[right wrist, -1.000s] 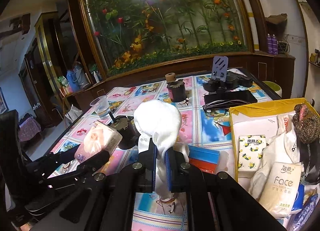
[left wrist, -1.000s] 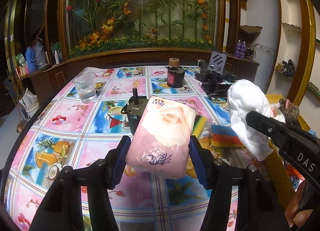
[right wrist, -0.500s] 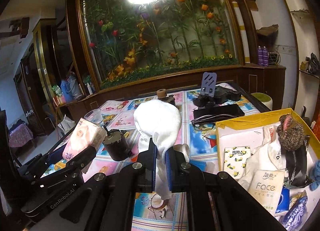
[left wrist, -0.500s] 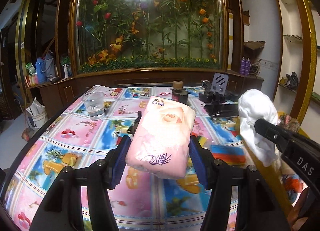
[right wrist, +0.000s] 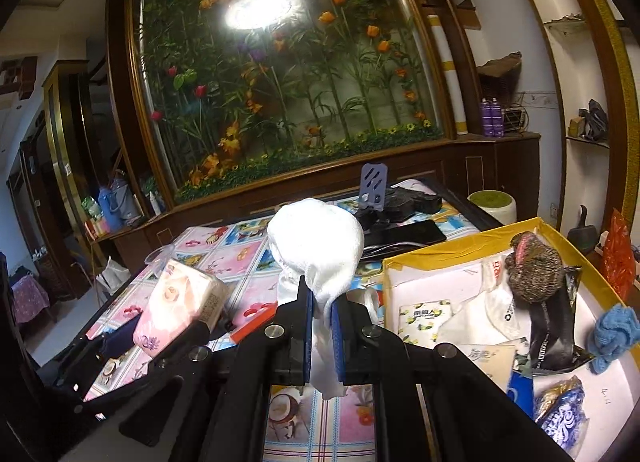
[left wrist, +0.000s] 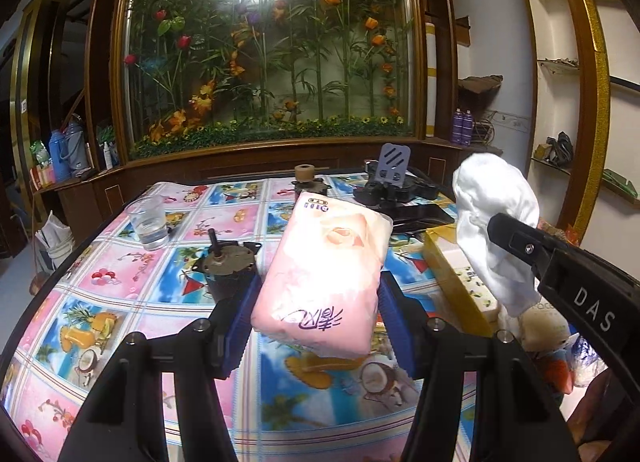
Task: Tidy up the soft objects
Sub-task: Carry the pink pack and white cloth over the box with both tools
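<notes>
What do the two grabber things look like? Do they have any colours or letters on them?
Both are black plastic. The left gripper has two thick, angled arms with round silver screws and blue ribbed pads on the insides of its fingers. The right gripper looks the same, with blue pads and silver screws. Seen from the side, it has white letters "DAS" on its black body. No cables or sleeves show.
</notes>
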Tool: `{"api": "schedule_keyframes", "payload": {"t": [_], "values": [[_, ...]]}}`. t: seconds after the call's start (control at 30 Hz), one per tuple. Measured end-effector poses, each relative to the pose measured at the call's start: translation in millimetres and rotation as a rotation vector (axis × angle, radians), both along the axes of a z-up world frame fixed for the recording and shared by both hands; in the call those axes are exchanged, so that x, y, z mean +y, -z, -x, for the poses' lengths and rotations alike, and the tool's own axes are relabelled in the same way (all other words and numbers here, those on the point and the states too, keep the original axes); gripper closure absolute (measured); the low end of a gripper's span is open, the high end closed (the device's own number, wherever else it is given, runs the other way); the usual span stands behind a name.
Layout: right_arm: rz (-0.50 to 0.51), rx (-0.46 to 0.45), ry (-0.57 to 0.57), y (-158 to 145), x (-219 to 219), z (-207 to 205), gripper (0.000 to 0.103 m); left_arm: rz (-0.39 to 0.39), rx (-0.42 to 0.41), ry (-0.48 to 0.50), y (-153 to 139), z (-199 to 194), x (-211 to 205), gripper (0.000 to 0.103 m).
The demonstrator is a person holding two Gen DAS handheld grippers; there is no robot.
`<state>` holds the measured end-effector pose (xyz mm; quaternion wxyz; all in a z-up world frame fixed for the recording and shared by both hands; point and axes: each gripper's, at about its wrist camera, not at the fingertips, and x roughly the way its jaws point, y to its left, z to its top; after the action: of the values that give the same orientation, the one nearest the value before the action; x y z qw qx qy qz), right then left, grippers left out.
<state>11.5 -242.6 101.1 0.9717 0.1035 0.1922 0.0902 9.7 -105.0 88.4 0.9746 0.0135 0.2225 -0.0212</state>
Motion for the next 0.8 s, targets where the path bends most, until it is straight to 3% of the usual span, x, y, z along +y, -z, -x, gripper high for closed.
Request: {"api": "schedule_keyframes", "payload": {"t": [0.57,0.7,0.8], "values": [[-0.052,-0.027,0.083,-5.9,-37.8,21.3,0.093,0.013,-0.014,0.094,-2.0,8.2,-40.2,0.045],[-0.034,-0.027,0.159,-12.4,-68.8,35.6,0.093,0.017,-0.009,0.146,-2.9,10.6,-56.3,0.045],[-0.047,0.030,0.168,-11.1,-97.3,37.3,0.093,0.009,-0.005,0.192,-2.5,14.9,-70.9,0.045]]}}
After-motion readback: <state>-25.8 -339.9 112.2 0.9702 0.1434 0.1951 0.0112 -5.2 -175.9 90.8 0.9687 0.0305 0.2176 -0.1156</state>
